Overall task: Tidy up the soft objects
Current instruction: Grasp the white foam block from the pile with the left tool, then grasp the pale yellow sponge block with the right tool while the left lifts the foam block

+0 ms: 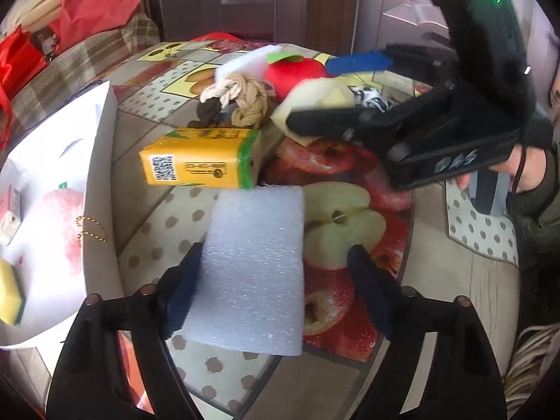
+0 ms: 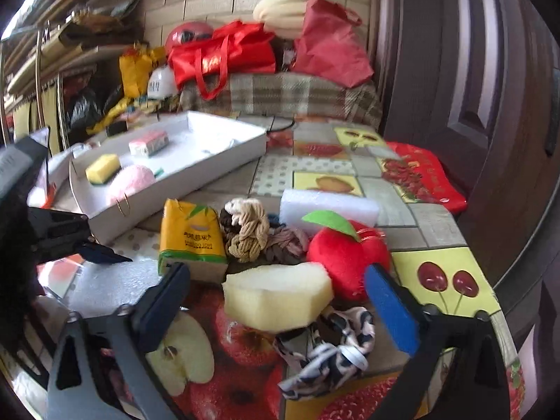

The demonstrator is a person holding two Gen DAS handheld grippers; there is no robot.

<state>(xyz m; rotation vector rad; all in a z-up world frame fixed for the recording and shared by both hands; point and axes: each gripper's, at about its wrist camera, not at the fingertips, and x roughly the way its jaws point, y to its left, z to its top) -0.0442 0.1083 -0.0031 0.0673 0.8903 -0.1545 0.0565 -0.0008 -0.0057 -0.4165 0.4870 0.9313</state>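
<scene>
Left wrist view: white foam block (image 1: 253,269) lies just in front of the tissue pack (image 1: 203,159), between the wide-open, empty left tongs (image 1: 276,290). Likely light, squashy; grip its long sides. Right tongs (image 2: 283,301) gape, empty, around a yellow sponge (image 2: 276,297).

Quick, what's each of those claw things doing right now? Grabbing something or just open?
Left gripper: open, its fingers either side of the white foam block, not clamped.
Right gripper: open, around the yellow sponge, not closed on it.
</scene>
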